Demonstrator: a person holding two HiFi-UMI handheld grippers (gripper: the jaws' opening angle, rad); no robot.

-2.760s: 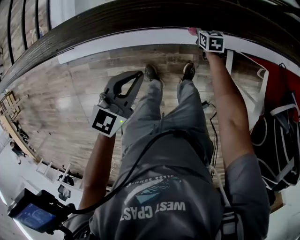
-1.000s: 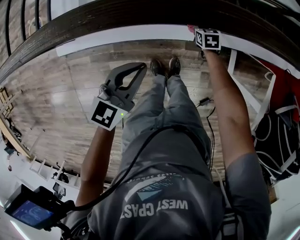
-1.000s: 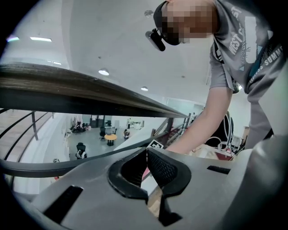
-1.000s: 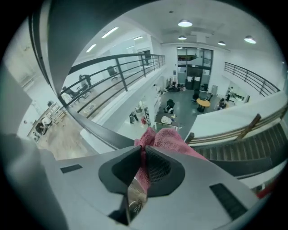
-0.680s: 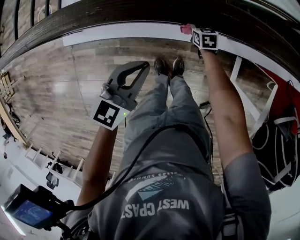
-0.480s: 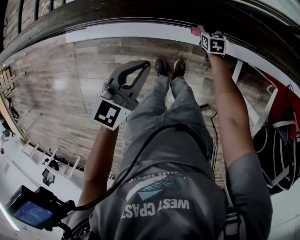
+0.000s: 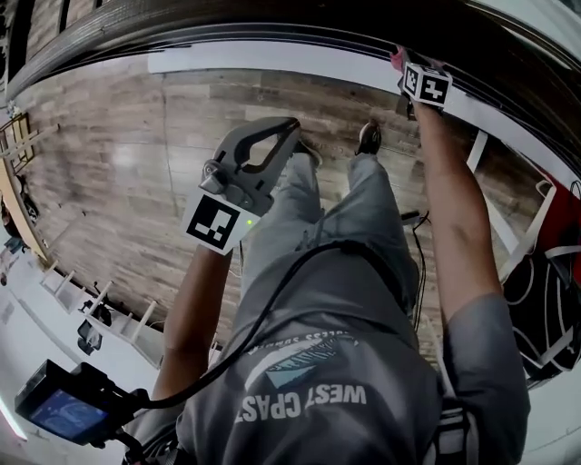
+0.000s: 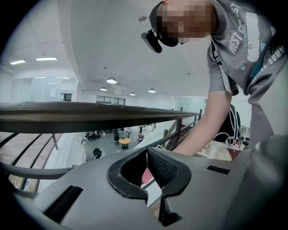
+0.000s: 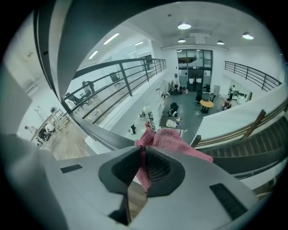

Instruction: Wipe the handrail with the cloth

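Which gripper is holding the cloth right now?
The right gripper: its jaws are shut on the pink cloth at the handrail. The left gripper is shut on nothing.

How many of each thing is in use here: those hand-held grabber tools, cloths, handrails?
Grippers: 2, the left gripper and the right gripper
Pink cloth: 1
Handrail: 1
Total: 4
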